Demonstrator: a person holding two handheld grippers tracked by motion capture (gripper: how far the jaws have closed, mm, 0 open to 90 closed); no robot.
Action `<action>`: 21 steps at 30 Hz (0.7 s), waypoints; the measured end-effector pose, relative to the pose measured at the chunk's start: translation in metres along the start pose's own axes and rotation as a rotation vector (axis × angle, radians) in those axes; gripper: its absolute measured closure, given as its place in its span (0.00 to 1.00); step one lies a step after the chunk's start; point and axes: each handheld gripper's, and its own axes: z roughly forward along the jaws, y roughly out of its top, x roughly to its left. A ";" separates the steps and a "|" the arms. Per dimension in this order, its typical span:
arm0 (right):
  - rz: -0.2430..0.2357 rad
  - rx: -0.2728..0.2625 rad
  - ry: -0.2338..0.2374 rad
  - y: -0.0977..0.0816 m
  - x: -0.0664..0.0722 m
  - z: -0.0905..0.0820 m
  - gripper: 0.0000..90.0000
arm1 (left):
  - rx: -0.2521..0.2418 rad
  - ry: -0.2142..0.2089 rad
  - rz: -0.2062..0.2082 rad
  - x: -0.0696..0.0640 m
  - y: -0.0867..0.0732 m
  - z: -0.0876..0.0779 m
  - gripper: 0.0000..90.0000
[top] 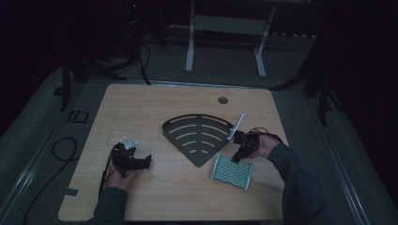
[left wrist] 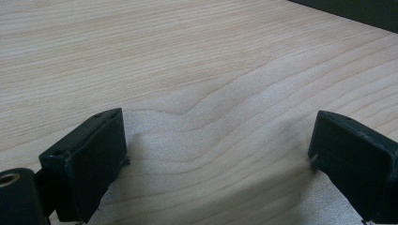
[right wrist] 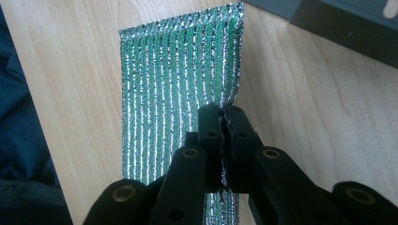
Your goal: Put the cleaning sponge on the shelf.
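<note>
A green and silver ribbed cloth (top: 231, 171) lies on the wooden table (top: 155, 108) at the right front. My right gripper (top: 237, 157) is shut on the cloth's near edge, and in the right gripper view the cloth (right wrist: 183, 89) stretches away from the pinched jaws of that gripper (right wrist: 220, 117) with one edge lifted. A dark fan-shaped slotted metal rack (top: 199, 136) rests flat in the middle of the table. At the left front my left gripper (top: 146, 161) sits on the table, and in its own view the gripper (left wrist: 218, 140) stands open over bare wood.
A dark rack edge (right wrist: 347, 28) lies just beyond the cloth in the right gripper view. A round cable hole (top: 223, 100) is near the table's far edge. A white frame (top: 225, 33) stands on the floor behind the table. Cables (top: 61, 150) trail on the floor at left.
</note>
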 end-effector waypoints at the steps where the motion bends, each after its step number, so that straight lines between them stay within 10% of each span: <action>1: -0.001 -0.003 -0.003 0.000 0.000 -0.001 0.96 | 0.000 0.000 0.001 0.000 0.000 0.000 0.05; 21: -0.011 -0.056 -0.036 0.014 0.001 -0.026 0.96 | 0.000 0.000 0.000 0.000 0.000 0.000 0.05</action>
